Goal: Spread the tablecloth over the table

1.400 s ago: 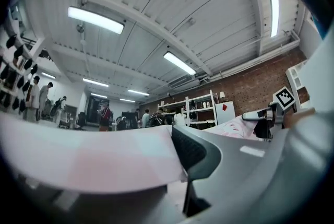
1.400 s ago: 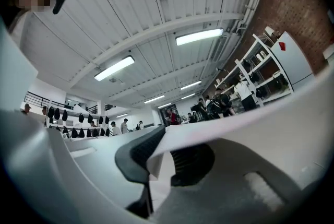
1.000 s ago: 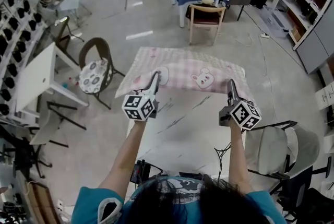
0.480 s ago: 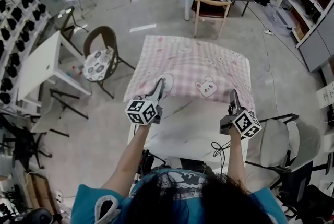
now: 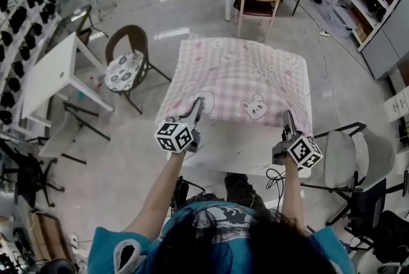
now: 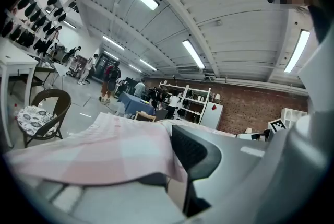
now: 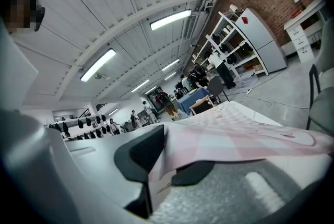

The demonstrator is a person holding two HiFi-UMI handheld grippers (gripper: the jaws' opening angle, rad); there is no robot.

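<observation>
Over most of the table [image 5: 246, 154] the tablecloth [image 5: 239, 75] is laid; its near edge is clamped in the left gripper [image 5: 197, 103] and right gripper [image 5: 287, 117], held apart so it lies taut.

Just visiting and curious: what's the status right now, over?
Left gripper and right gripper shut on cloth, near edge. Cloth covers most of table; near strip bare. Right side: chair close to corner.
</observation>
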